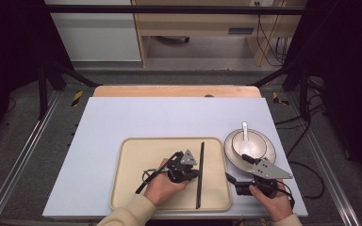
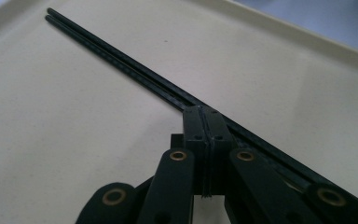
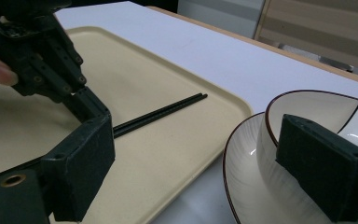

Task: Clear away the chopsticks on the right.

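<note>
A pair of black chopsticks (image 1: 200,174) lies lengthwise along the right side of a beige tray (image 1: 136,160). My left gripper (image 1: 195,174) rests on the tray with its tips against the chopsticks (image 2: 121,65). Its jaws (image 2: 205,116) are shut pad to pad with nothing between them. My right gripper (image 1: 239,168) hovers open over the gap between the tray and a white plate (image 1: 268,155). In the right gripper view its jaws (image 3: 200,163) stand wide apart, one over the tray (image 3: 177,154), the other over a bowl (image 3: 303,112). The left gripper (image 3: 86,100) shows there beside the chopsticks (image 3: 168,109).
The white bowl (image 1: 259,141) with a brown rim sits on the plate and holds a white spoon (image 1: 245,139). Everything rests on a pale sheet (image 1: 169,117) over a wooden table. Dark frame bars and cables flank the table.
</note>
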`<action>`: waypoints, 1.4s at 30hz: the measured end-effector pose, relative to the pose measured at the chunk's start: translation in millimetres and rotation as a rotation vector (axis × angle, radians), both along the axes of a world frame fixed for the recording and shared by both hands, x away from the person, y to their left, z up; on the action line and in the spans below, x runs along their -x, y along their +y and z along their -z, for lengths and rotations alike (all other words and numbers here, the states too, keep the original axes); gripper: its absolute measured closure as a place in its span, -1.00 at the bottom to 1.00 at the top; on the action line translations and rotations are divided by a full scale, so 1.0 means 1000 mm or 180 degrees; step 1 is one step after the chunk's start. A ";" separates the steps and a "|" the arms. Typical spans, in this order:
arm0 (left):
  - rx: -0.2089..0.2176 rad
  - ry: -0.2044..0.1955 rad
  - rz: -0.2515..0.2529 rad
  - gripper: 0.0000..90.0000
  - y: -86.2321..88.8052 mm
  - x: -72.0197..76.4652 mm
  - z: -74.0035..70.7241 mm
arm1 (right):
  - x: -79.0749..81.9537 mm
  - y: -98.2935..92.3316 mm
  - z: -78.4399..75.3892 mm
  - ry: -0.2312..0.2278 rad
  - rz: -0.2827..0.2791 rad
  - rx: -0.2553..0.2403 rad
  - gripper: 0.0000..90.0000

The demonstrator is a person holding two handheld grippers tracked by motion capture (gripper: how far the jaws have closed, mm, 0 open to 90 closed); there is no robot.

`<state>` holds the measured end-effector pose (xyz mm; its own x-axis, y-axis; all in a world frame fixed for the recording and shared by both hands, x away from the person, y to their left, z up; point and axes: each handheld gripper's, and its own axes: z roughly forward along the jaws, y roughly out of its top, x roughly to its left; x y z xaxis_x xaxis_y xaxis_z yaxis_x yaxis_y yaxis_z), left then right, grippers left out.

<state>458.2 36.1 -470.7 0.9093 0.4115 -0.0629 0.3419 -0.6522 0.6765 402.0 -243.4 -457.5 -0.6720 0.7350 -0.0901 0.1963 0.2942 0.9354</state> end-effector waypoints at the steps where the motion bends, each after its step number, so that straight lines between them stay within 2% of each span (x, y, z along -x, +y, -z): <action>1: 0.0026 -0.0004 -0.0003 0.99 -0.001 0.001 0.001 | 0.000 0.001 0.000 0.0014 0.0002 -0.0003 -0.75; 4: 0.0091 0.0071 0.0005 0.99 -0.004 0.002 0.002 | 0.000 0.000 0.000 0.0008 0.0001 0.0006 -0.75; 10: 0.0189 0.0094 -0.0027 0.99 -0.010 0.004 0.004 | 0.000 0.000 0.000 0.0024 0.0008 0.0005 -0.75; 11: 0.0145 0.0080 0.0008 0.99 -0.010 0.004 0.003 | 0.000 0.000 0.001 0.0027 0.0007 0.0005 -0.75; 13: 0.0156 0.0078 -0.0010 0.99 -0.010 0.004 0.003 | 0.000 0.000 0.001 0.0027 0.0004 0.0003 -0.75; 15: 0.0214 0.0076 -0.0013 0.99 -0.012 0.004 0.005 | 0.000 0.000 0.001 0.0024 -0.0006 0.0007 -0.75; 17: 0.0339 0.0158 -0.0046 0.99 -0.016 0.005 0.007 | 0.000 0.001 0.001 0.0025 -0.0011 0.0007 -0.75; 20: 0.0247 0.0063 0.0025 0.99 -0.020 0.006 0.006 | 0.000 0.001 0.000 0.0023 -0.0010 0.0004 -0.75; 24: 0.0298 0.0014 0.0004 0.99 -0.014 0.003 0.005 | 0.000 0.000 0.000 0.0014 -0.0008 -0.0007 -0.75; 26: 0.0357 -0.0065 -0.0020 0.99 -0.007 0.001 0.001 | 0.000 0.001 0.000 0.0011 -0.0011 -0.0001 -0.75; 28: 0.0342 -0.0202 0.0004 0.97 0.006 -0.002 -0.004 | 0.000 0.001 0.001 0.0003 -0.0010 0.0002 -0.75; 29: 0.0342 -0.0202 0.0004 0.96 0.006 -0.002 -0.004 | 0.000 0.001 0.001 0.0003 -0.0010 0.0002 -0.75; 31: 0.0364 -0.0302 -0.0019 0.95 0.017 -0.003 -0.006 | 0.000 0.001 0.000 0.0003 -0.0001 -0.0006 -0.76; 34: 0.0499 -0.0474 -0.0049 0.81 0.035 -0.004 -0.011 | 0.000 0.001 0.000 -0.0003 0.0006 -0.0023 -0.77; 36: 0.0571 -0.0600 -0.0098 0.60 0.050 -0.004 -0.015 | 0.000 0.001 0.000 -0.0017 0.0016 -0.0031 -0.78; 39: 0.0695 -0.0635 -0.0240 0.13 0.070 -0.005 -0.017 | 0.000 0.002 0.000 -0.0018 0.0032 -0.0053 -0.80; 42: 0.0837 -0.0706 -0.0436 -0.19 0.094 -0.005 -0.019 | 0.000 0.002 0.000 -0.0021 0.0030 -0.0047 -0.81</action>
